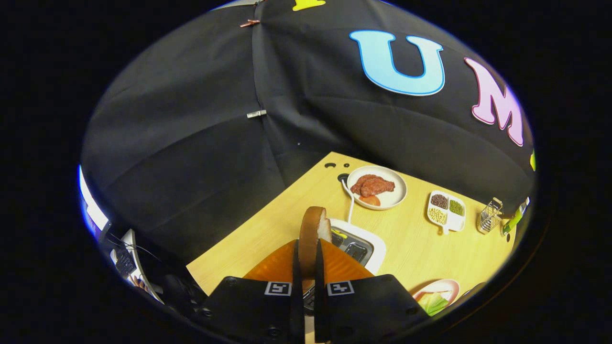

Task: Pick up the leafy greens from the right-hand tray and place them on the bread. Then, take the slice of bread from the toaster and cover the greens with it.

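The gripper [306, 267] holds the bread [313, 229] tight between both fingers, up above the toaster [368, 248]. The greens [432, 302] lie on a pink plate [452, 286] beside it.

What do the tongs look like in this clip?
The tongs have two thin, flat black fingers running forward side by side. Each finger grows out of a wide matte black block with visible screw holes. Each block carries a small square black-and-white marker near its inner front corner. Behind the fingers sit orange, ribbed, fan-shaped parts. No cable on the tongs can be made out.
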